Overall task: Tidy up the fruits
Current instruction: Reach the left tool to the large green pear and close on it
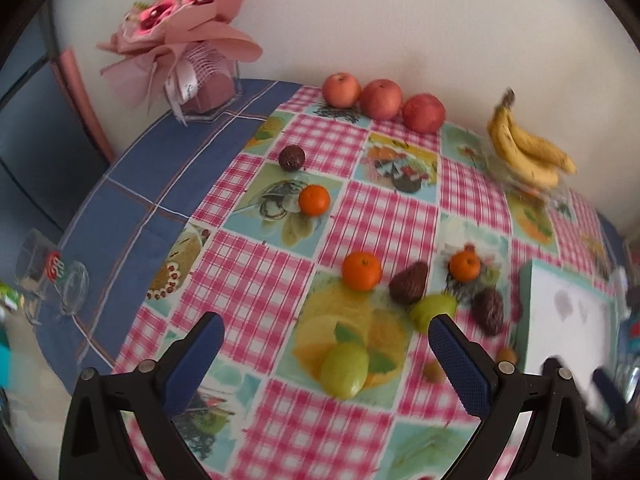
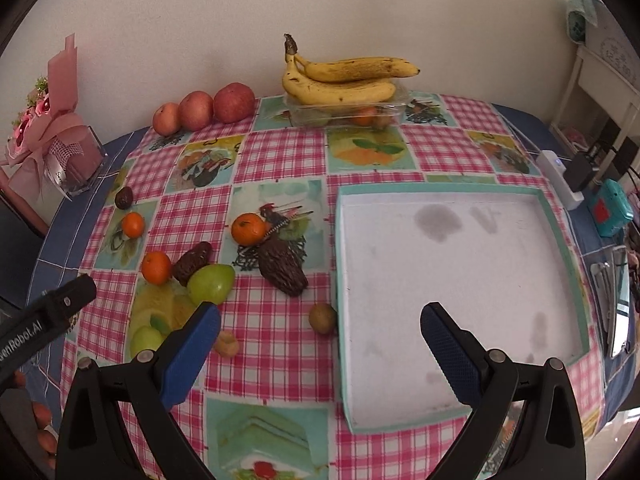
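My left gripper [image 1: 326, 322] is open above a green fruit [image 1: 345, 370], nothing between its fingers. Another green fruit [image 1: 432, 310], three oranges [image 1: 361, 271] and dark wrinkled fruits [image 1: 409, 282] lie scattered ahead. Apples [image 1: 380, 98] line the wall, next to bananas [image 1: 524, 148]. My right gripper [image 2: 320, 312] is open and empty, straddling the left rim of an empty white tray [image 2: 440, 189]. A small brown fruit [image 2: 322, 318] rests against that rim and another [image 2: 226, 344] lies left of it. The bananas [image 2: 344, 80] sit on a clear box [image 2: 348, 114].
A pink bouquet in a clear vase [image 1: 188, 40] stands at the table's back left. Glassware [image 1: 52, 276] sits near the left edge. A white power block [image 2: 560, 180] and a teal device [image 2: 610, 208] lie right of the tray. The left gripper's body [image 2: 52, 312] reaches in low on the left.
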Available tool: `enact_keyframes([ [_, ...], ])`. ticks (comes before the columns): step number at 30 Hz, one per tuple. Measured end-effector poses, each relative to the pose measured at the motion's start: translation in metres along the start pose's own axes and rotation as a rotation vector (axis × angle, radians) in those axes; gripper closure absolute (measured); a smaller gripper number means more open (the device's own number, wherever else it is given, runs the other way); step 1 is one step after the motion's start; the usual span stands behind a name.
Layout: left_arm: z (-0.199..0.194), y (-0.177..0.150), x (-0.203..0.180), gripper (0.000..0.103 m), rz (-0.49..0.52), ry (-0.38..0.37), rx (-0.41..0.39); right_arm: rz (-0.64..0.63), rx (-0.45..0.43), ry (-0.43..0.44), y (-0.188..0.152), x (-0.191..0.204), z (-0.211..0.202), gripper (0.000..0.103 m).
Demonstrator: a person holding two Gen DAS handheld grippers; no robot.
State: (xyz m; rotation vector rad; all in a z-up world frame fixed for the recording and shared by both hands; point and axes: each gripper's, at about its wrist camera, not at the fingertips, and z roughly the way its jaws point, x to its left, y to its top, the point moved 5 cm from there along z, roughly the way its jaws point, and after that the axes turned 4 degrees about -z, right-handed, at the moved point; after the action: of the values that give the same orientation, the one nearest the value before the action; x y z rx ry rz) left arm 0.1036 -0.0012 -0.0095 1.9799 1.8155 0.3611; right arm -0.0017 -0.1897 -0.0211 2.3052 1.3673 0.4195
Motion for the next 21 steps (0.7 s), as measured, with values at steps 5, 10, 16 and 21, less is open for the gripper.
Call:
enact_keyframes([
  [5, 0.018, 0.005, -0.003, 0.0, 0.006, -0.008, -0.015, -0.018, 0.013, 0.024, 0.009, 0.008, 0.02, 0.003],
  [10, 0.024, 0.01, 0.002, 0.0, 0.013, 0.009, -0.021, -0.025, 0.04, 0.032, 0.005, 0.014, 0.034, 0.003],
  [16, 0.017, 0.01, 0.01, 0.0, 0.013, 0.019, -0.06, -0.007, 0.087, 0.026, -0.006, 0.012, 0.035, 0.003],
  [21, 0.008, 0.009, 0.012, 0.0, 0.018, 0.006, -0.124, -0.011, 0.096, 0.012, -0.012, 0.01, 0.027, 0.003],
])
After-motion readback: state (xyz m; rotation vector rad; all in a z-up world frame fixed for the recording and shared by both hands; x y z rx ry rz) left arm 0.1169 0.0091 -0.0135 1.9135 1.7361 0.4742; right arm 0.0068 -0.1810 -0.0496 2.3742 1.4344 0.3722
